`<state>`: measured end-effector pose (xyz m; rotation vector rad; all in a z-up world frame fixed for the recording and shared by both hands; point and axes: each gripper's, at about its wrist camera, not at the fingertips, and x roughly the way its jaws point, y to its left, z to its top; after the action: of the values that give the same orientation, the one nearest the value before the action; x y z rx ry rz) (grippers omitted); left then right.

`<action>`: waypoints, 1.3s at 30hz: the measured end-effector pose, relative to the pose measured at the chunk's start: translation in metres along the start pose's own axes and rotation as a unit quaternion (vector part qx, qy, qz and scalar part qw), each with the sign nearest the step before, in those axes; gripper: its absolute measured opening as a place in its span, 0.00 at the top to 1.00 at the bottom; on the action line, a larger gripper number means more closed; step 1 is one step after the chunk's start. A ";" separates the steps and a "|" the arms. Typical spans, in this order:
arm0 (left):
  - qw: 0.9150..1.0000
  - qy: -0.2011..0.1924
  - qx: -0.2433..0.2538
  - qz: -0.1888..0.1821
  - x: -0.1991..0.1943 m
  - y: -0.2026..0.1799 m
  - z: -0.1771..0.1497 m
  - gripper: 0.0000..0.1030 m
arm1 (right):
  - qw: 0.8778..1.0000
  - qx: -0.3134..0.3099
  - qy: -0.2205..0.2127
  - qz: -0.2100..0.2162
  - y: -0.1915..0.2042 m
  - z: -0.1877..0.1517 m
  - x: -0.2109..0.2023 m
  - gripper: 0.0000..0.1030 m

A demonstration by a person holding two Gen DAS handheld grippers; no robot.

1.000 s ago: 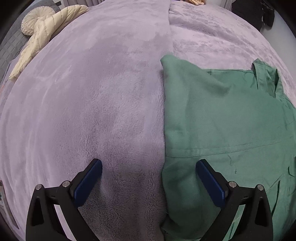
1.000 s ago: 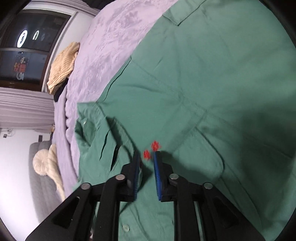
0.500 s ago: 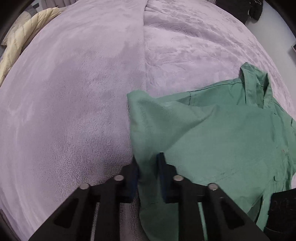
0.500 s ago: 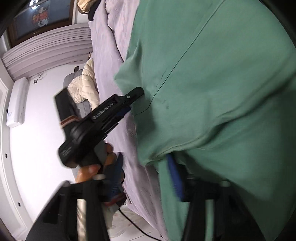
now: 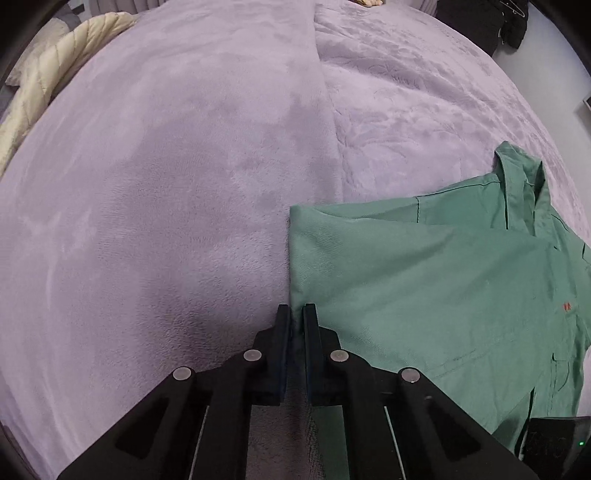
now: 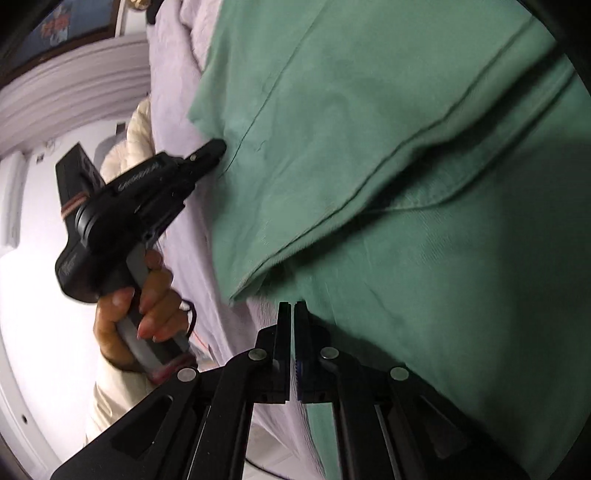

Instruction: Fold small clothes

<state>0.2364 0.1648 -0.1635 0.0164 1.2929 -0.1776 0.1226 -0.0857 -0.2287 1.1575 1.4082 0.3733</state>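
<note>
A green shirt (image 5: 424,291) lies on the lilac bedspread (image 5: 184,184), collar at the far right and its left side folded over. My left gripper (image 5: 297,314) is shut on the shirt's left folded edge. In the right wrist view the shirt (image 6: 388,166) fills the frame with a folded layer on top. My right gripper (image 6: 293,314) is shut at the shirt's lower edge; whether cloth sits between the pads is hard to tell. The left gripper (image 6: 218,147) also shows there, held by a hand, its tip on the shirt's edge.
A cream quilted jacket (image 5: 44,92) lies at the bed's far left. Dark clothes (image 5: 480,22) hang at the far right. The bedspread has a seam (image 5: 325,92) down its middle. A white wall and curtains (image 6: 55,92) show at the left of the right wrist view.
My left gripper went from open to shut on the shirt's left edge and held on. My right gripper left the shirt's chest and swung down to its lower edge, briefly opening, then shut.
</note>
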 end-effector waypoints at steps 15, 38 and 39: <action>0.995 -0.065 -0.038 0.059 -0.061 -0.011 -0.056 0.00 | 0.979 -0.046 -0.148 -0.131 -0.017 0.061 -0.204 0.46; 0.993 0.015 -0.080 0.087 -0.007 -0.043 -0.089 0.00 | 0.974 -0.045 -0.198 -0.098 -0.065 0.080 -0.261 0.93; 0.993 0.016 -0.078 0.088 -0.006 -0.043 -0.090 0.00 | 0.972 -0.056 -0.197 -0.112 -0.062 0.076 -0.265 0.93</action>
<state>0.1429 0.1327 -0.1790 0.0000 1.3273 0.0764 0.1085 -0.3555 -0.1466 0.9083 1.1373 0.0549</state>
